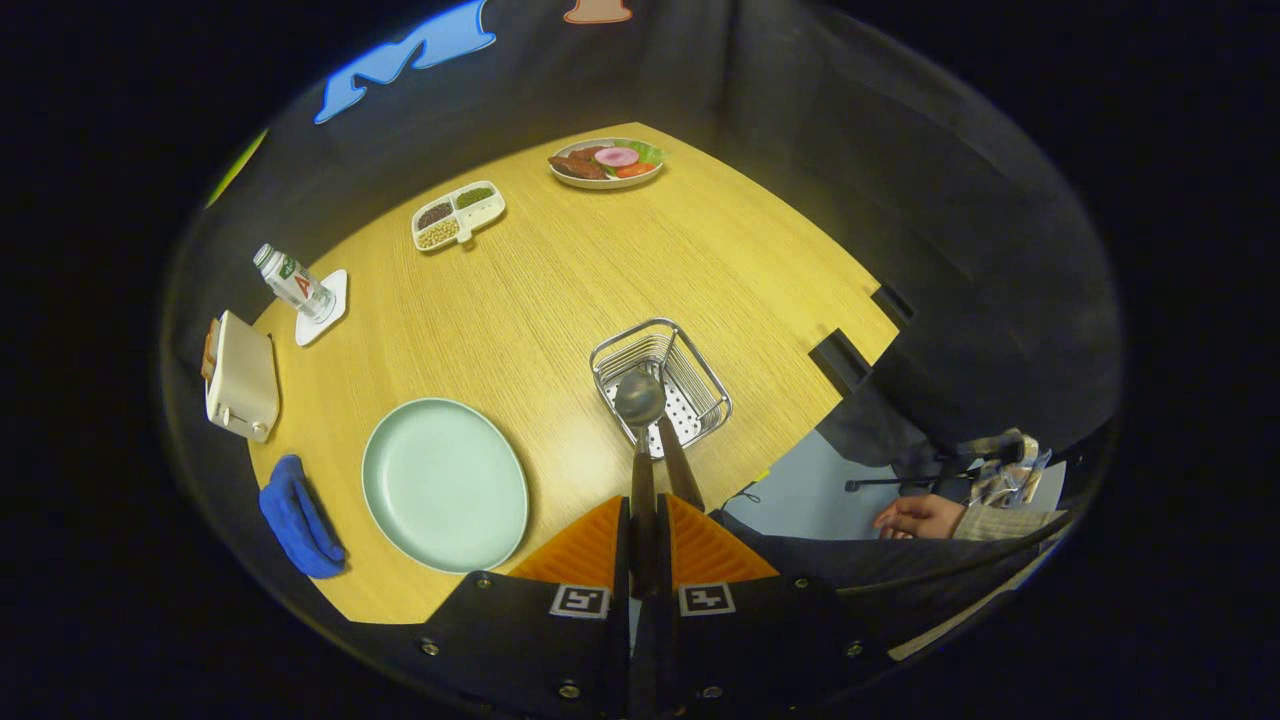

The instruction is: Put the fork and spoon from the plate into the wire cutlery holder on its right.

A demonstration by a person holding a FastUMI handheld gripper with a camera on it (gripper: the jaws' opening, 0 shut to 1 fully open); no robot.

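Right now my gripper (643, 520) pinches the spoon (640, 420) by its handle, bowl ahead over the wire cutlery holder (700, 375); plate (445, 485) sits left.

One wire cutlery holder (700, 385). One spoon (640, 398) over it, clamped in one gripper (643, 505). Two plates: empty plate (445, 485) left of the holder, plate of food (606, 162) well beyond it. Farther left, one each: divided dish (458, 215), bottle (292, 282), coaster (335, 300), toaster (240, 378), blue cloth (298, 518).
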